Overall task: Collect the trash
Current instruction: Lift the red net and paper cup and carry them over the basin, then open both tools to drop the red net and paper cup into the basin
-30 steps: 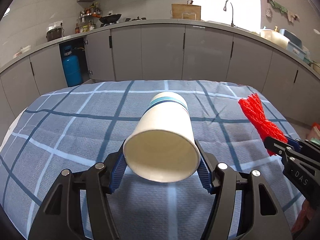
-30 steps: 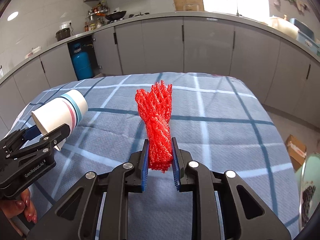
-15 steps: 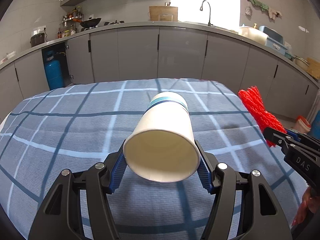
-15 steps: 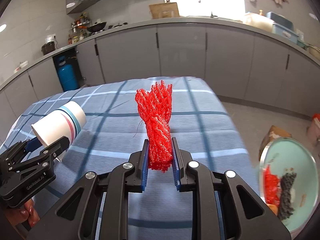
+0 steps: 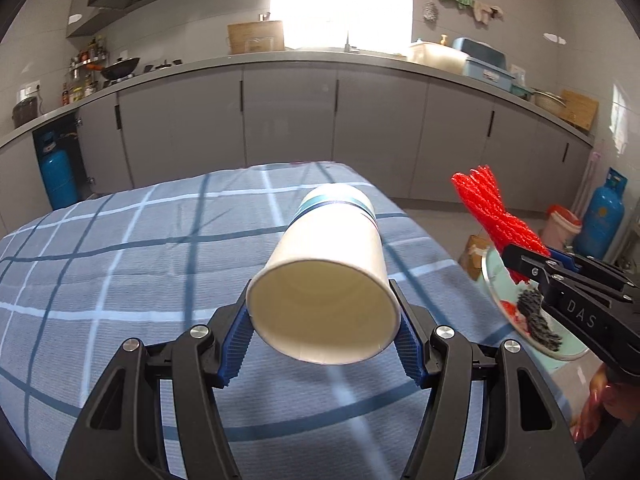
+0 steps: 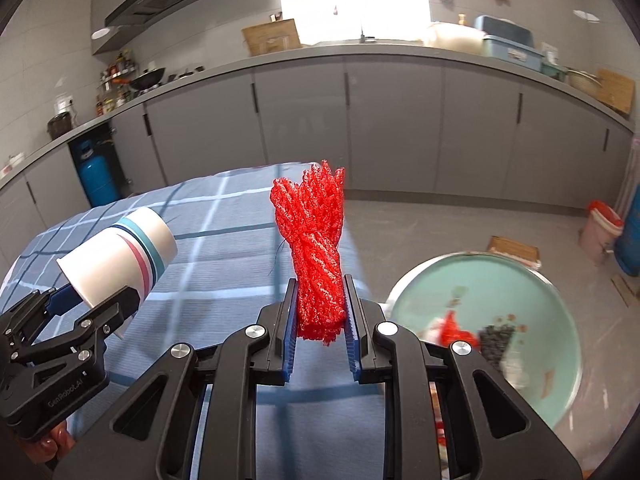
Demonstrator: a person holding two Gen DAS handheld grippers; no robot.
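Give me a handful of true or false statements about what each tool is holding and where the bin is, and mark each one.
1. The left tool grips a paper cup lying on its side, open mouth toward the camera. True.
2. The right tool is open and holds nothing. False: it is shut on a red mesh bundle.
3. The teal bin sits on the checked tablecloth. False: it stands beside the table, past its edge, over the floor.
4. The bin already holds red and dark scraps. True.
5. The cup is plain white all over. False: it has coloured stripes near its base.
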